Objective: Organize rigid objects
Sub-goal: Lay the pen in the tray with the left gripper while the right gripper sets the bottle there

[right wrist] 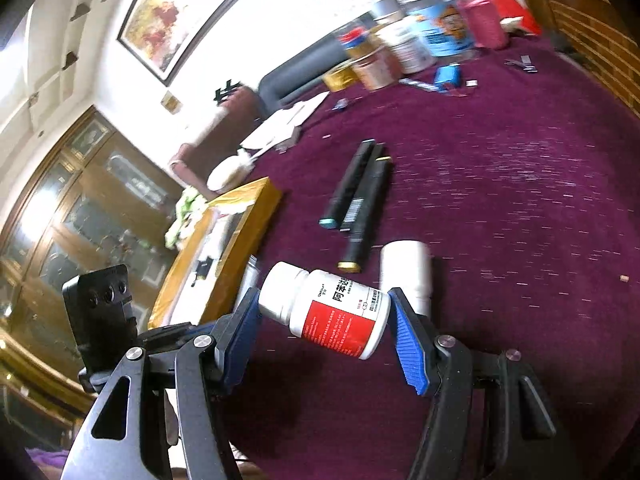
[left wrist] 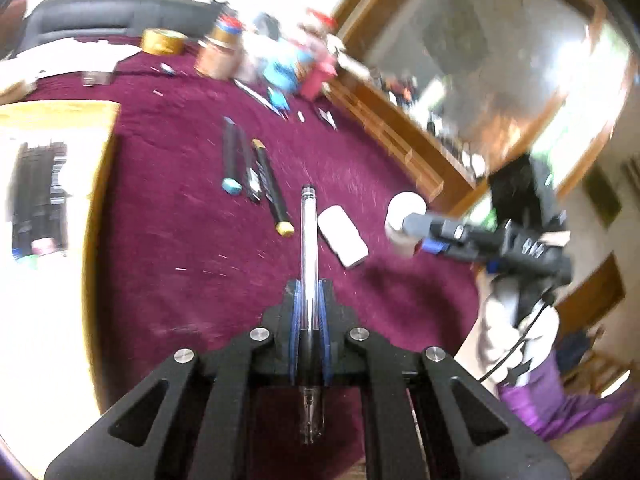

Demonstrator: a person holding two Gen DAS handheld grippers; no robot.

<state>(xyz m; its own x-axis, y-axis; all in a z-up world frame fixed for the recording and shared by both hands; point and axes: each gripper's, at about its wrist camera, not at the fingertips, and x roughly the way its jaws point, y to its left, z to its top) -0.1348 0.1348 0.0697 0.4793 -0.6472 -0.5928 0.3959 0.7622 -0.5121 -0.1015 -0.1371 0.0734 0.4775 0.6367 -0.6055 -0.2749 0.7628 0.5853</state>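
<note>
In the left wrist view my left gripper (left wrist: 310,296) is shut on a clear ballpoint pen (left wrist: 309,240). The pen lies along the fingers with its tip toward the camera. It hangs over a maroon cloth (left wrist: 180,240). Ahead lie three dark markers (left wrist: 256,172) and a white eraser (left wrist: 343,237). My right gripper (right wrist: 324,312) is shut on a white pill bottle (right wrist: 332,316) with a red label, tilted, its cap to the left. The left wrist view shows that gripper (left wrist: 416,228) at the right with the bottle (left wrist: 404,210). The markers (right wrist: 360,196) and the eraser (right wrist: 406,268) lie beyond it.
A yellow-rimmed box (left wrist: 60,110) holding dark items sits at the left of the cloth; it shows again (right wrist: 240,216) left of the bottle. Several tins and jars (right wrist: 420,40) and a gold tape roll (left wrist: 162,40) crowd the far edge. A wooden mirror frame (left wrist: 384,128) borders the right.
</note>
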